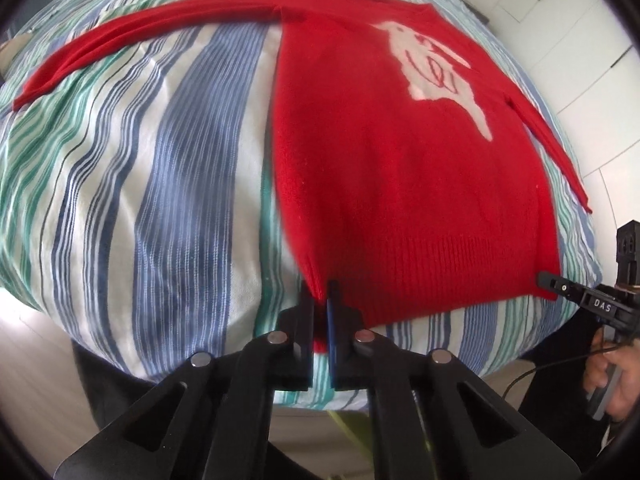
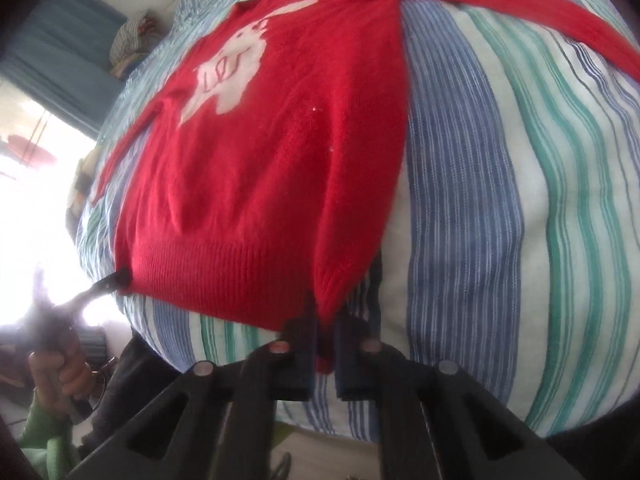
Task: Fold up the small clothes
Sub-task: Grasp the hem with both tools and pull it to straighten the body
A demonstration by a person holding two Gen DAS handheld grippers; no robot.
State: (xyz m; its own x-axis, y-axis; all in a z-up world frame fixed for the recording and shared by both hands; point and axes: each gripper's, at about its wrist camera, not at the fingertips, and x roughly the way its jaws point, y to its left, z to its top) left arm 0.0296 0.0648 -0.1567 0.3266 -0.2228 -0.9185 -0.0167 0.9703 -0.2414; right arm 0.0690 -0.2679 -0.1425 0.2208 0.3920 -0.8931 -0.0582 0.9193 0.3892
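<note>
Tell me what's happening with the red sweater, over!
Left gripper shut on one hem corner. Right gripper shut on the other. Red sweater flat on striped bedding, sleeves spread, no fold yet. Nothing in the way.

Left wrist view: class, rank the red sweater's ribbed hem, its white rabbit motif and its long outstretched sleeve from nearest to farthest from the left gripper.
1. Ribbed hem: pinched at its corner by the left gripper.
2. White rabbit motif: upper right, on the chest.
3. Long outstretched sleeve: far upper left.
</note>
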